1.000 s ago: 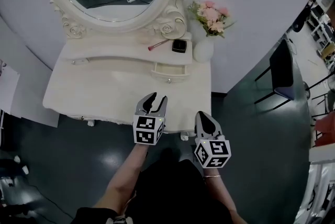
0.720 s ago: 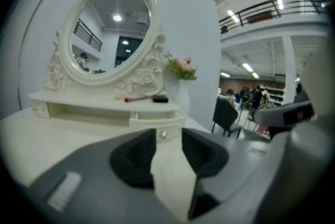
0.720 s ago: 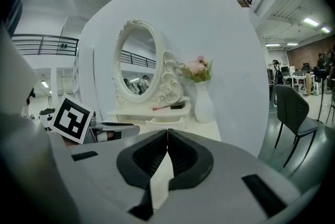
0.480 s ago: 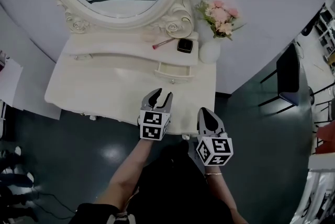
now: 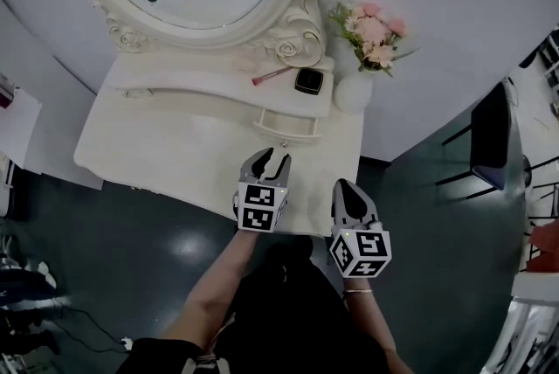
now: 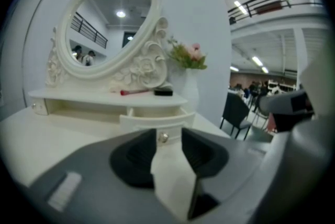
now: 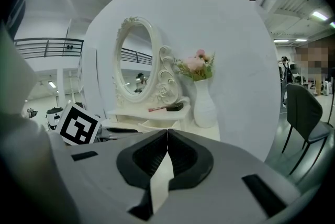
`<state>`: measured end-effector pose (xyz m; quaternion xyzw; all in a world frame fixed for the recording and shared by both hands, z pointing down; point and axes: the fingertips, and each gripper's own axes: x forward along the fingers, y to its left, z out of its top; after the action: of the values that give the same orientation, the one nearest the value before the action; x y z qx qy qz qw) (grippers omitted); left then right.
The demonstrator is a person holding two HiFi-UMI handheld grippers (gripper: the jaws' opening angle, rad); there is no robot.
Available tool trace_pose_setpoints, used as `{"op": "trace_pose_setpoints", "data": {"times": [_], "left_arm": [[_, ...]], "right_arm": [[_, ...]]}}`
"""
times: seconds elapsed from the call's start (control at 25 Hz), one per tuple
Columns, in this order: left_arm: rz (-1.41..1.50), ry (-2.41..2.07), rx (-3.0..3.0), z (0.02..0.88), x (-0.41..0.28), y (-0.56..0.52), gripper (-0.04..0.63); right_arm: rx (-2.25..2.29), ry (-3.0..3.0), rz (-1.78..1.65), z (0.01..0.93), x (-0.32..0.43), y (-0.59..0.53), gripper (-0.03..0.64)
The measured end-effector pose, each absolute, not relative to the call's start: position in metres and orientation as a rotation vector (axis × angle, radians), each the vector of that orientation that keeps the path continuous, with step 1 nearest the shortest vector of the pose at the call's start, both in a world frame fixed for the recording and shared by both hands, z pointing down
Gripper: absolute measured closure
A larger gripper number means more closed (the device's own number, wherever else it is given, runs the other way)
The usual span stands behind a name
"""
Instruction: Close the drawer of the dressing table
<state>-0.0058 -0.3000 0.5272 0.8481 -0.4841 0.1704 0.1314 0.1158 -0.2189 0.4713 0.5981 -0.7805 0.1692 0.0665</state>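
The drawer [image 5: 286,126] sits pulled out under the right end of the table's [image 5: 157,154] upper shelf, long side running left-right, its front and little knob [image 6: 164,137] facing the person. Left gripper [image 5: 267,162] hangs over the tabletop aimed straight at that front, jaws apart, empty, not touching it. Right gripper [image 5: 346,189] hangs beside it at the table's front edge, pointing the same way, jaws pressed together on nothing.
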Motion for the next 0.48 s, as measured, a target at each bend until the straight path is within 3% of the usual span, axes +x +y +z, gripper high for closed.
{"op": "trace_pose_setpoints", "data": {"times": [0.48], "left_arm": [[0.591,-1.432,2.398,0.548,0.009,-0.325,0.445]], "right_arm": [[1.762,-2.370,0.563,0.482,0.138,-0.245,0.612]]}}
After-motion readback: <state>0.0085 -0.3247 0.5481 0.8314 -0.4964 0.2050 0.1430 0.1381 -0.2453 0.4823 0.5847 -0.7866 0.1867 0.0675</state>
